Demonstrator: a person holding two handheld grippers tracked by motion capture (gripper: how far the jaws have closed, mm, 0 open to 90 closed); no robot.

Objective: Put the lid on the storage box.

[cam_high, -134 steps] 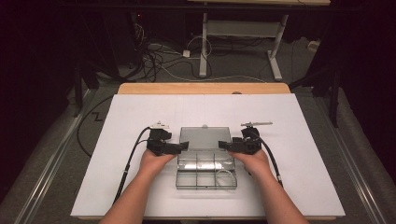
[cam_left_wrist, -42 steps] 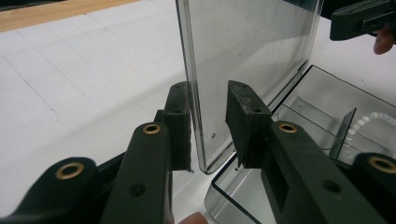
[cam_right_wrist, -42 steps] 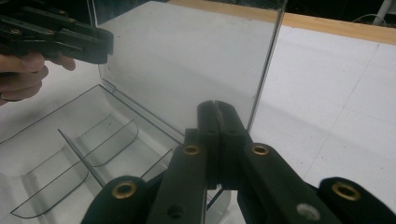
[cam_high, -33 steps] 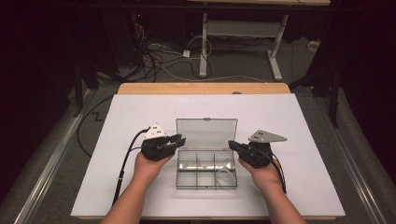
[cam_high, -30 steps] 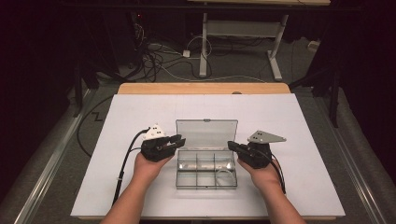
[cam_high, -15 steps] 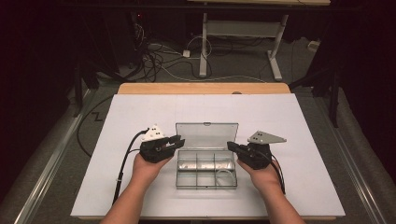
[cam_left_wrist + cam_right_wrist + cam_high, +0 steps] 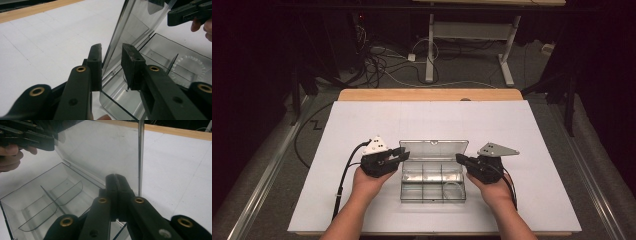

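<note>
The clear box point(image 7: 433, 170) sits mid-table, lid point(image 7: 130, 37) upright between the left gripper point(image 7: 111, 66)'s 2 parted jaws, untouched, while the right gripper point(image 7: 116, 195), jaws closed and empty, waits at its other end.

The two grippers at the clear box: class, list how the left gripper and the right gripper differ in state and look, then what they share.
1. The left gripper has its fingers apart, one on each side of the raised lid; the right gripper has its fingers pressed together, empty.
2. The left gripper carries a white three-cornered plate, the right gripper a grey one.
Shared: both are black, hand-held, and sit at opposite ends of the clear box.
</note>
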